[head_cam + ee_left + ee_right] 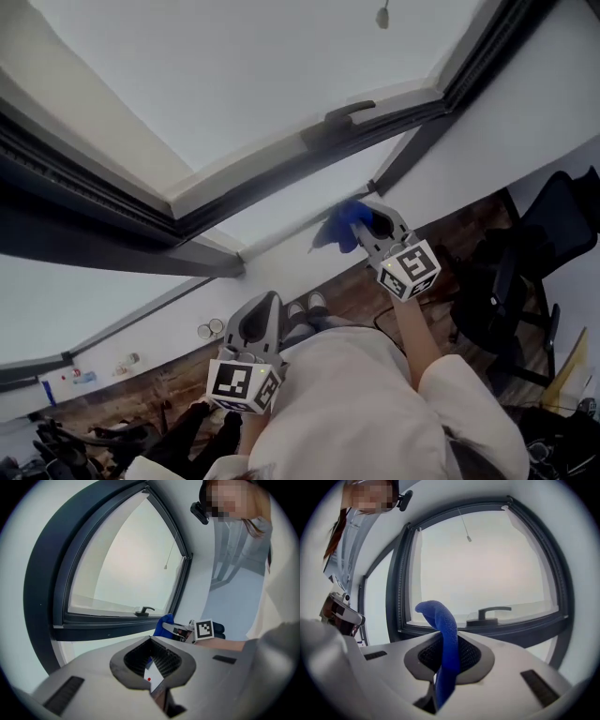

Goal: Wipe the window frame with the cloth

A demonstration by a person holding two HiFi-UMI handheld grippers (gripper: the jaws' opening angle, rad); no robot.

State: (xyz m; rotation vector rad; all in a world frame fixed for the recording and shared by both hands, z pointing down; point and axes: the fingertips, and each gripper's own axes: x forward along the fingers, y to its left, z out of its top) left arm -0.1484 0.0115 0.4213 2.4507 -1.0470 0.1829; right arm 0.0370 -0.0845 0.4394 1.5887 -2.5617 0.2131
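A blue cloth hangs bunched from my right gripper, which is shut on it, just below the dark window frame and near its lower corner. In the right gripper view the cloth rises out of the shut jaws in front of the frame's bottom rail and the window handle. Whether the cloth touches the frame I cannot tell. My left gripper is held lower, near the person's body, shut and holding nothing. From the left gripper view, the cloth shows ahead.
The window handle sits on the bottom rail, and a pull cord hangs over the glass. White wall runs under the window. A black office chair stands on the wooden floor at the right.
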